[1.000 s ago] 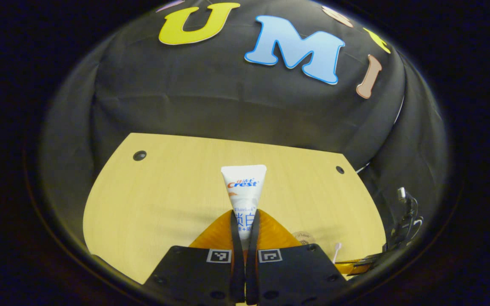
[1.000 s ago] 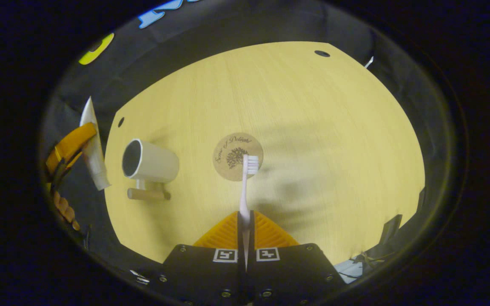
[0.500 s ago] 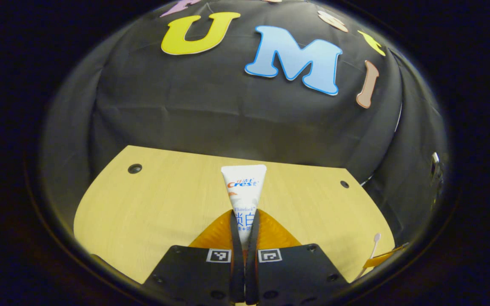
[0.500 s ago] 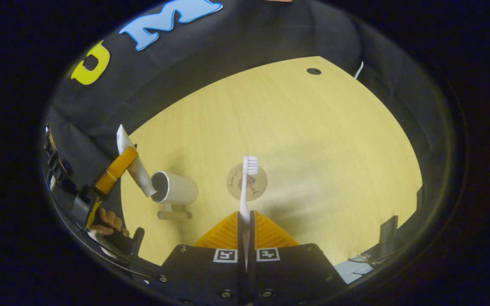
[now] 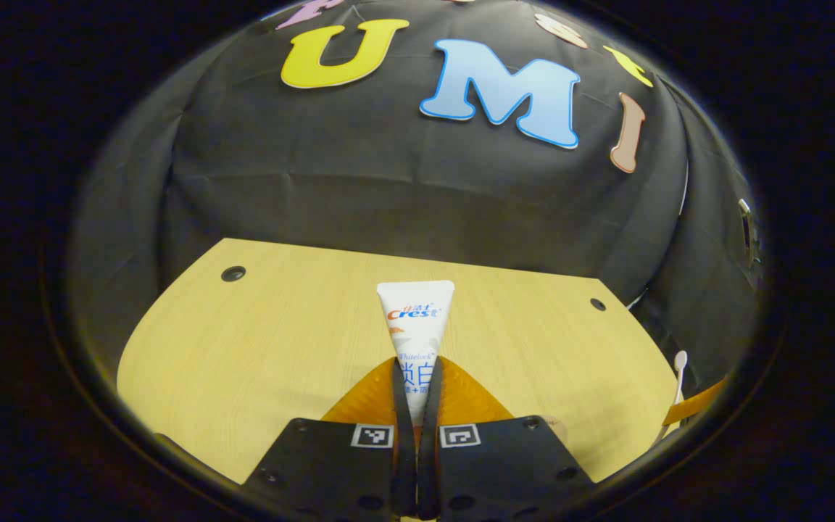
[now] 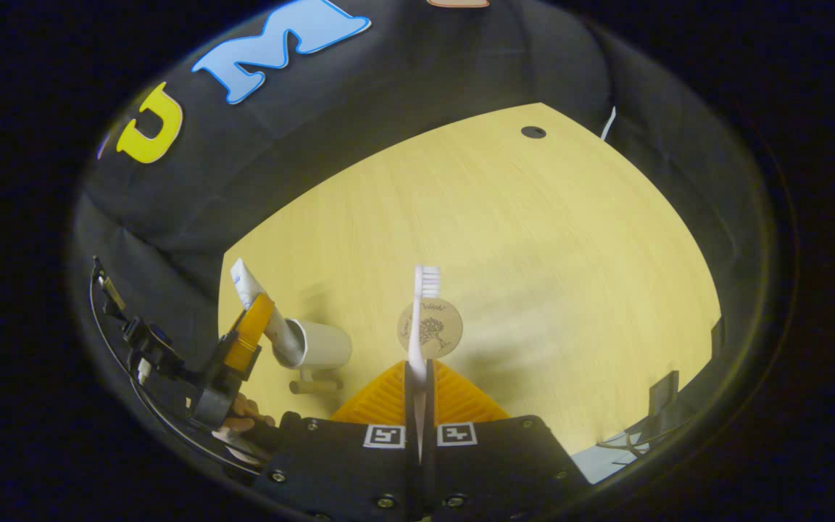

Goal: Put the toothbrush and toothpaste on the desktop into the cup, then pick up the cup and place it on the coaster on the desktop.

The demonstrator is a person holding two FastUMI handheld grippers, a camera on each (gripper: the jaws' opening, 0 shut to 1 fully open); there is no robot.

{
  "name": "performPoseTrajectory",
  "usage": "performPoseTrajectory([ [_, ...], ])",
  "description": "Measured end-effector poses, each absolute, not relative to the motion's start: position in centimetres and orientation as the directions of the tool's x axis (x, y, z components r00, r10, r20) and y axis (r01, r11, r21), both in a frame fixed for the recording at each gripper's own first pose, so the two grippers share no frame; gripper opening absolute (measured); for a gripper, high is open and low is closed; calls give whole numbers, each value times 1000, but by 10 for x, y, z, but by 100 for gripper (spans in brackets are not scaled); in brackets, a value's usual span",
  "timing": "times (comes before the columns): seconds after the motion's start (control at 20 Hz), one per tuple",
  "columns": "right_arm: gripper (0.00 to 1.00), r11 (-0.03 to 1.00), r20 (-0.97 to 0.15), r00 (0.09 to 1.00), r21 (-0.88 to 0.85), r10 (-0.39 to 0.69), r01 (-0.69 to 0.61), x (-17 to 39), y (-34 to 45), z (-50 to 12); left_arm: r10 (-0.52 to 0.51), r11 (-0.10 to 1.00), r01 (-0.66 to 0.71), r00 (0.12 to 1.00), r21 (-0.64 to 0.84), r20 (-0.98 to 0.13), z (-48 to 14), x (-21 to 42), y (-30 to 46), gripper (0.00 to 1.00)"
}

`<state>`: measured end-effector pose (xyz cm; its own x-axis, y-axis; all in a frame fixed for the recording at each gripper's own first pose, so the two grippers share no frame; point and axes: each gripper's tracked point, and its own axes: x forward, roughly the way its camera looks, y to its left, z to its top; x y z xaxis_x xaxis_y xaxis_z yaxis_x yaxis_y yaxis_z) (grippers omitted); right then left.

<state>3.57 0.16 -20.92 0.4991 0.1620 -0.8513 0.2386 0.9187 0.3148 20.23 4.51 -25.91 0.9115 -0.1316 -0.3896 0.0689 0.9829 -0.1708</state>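
Your left gripper (image 5: 417,384) has its two fingers pressed together on the white toothpaste tube (image 5: 415,326); in the left gripper view the tube's flat crimped end points away from you, above the pale wooden desktop (image 5: 258,341); in the right gripper view that same tube (image 6: 262,304) slants down with its lower end at the mouth of the white cylindrical cup (image 6: 321,345), though you cannot tell from here how far it has gone in; the cup stands on the desktop with a short wooden-looking handle (image 6: 314,386) on its near side.

Your right gripper (image 6: 417,380) has its fingers clamped on the handle of the white toothbrush (image 6: 419,319); the brush stands up out of the grip, bristle head at the top, held above the desktop; the round cork-brown coaster with a dark tree print (image 6: 430,328) lies flat just to the right of the cup, apart from it, and the brush handle crosses in front of the coaster's left part; the hand (image 6: 243,417) that holds your left gripper shows below and left of the cup.

In the left gripper view the toothbrush (image 5: 677,377) shows far to the right of the tube, at the desktop's edge.
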Motion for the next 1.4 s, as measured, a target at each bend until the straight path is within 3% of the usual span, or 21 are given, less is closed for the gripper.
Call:
performPoseTrajectory([
  [0.05, 2, 919, -851, 501, 314, 160, 238, 36, 2, -208, -125, 984, 65, 914, -165, -385, -261, 202, 45, 7],
  [0.25, 2, 921, -849, 505, 311, 158, 235, 37, 0, -204, -156, 981, 100, 920, -168, -360, -260, 192, 40, 24],
  [0.3, 2, 922, -848, 507, 309, 156, 233, 37, 0, -201, -168, 979, 112, 918, -172, -360, -261, 189, 37, 61],
  [0.4, 1, 924, -843, 514, 311, 159, 224, 38, 1, -200, -156, 983, 107, 920, -152, -360, -262, 184, 37, 100],
  [0.5, 1, 923, -834, 525, 320, 167, 214, 42, 1, -197, -165, 981, 118, 920, -152, -355, -257, 177, 34, 90],
  [0.7, 2, 925, -816, 550, 329, 178, 189, 47, 3, -189, -162, 983, 121, 928, -140, -336, -244, 160, 34, 96],
  [0.9, 2, 927, -787, 584, 345, 199, 150, 68, 21, -176, -154, 984, 115, 935, -138, -318, -230, 140, 45, 96],
  [0.95, 2, 928, -780, 593, 345, 202, 138, 71, 24, -174, -155, 983, 115, 937, -141, -313, -227, 135, 46, 90],
  [1.15, 2, 930, -744, 628, 357, 227, 87, 91, 49, -163, -141, 985, 103, 946, -142, -290, -211, 118, 62, 96],
  [1.2, 2, 929, -735, 636, 362, 236, 74, 96, 57, -162, -137, 985, 99, 948, -143, -286, -208, 114, 65, 90],
  [1.3, 2, 930, -719, 650, 363, 247, 49, 105, 73, -161, -125, 986, 86, 951, -145, -282, -204, 106, 75, 90],
  [1.4, 2, 930, -701, 664, 368, 259, 25, 114, 89, -159, -110, 987, 72, 953, -142, -281, -199, 96, 88, 96],
])
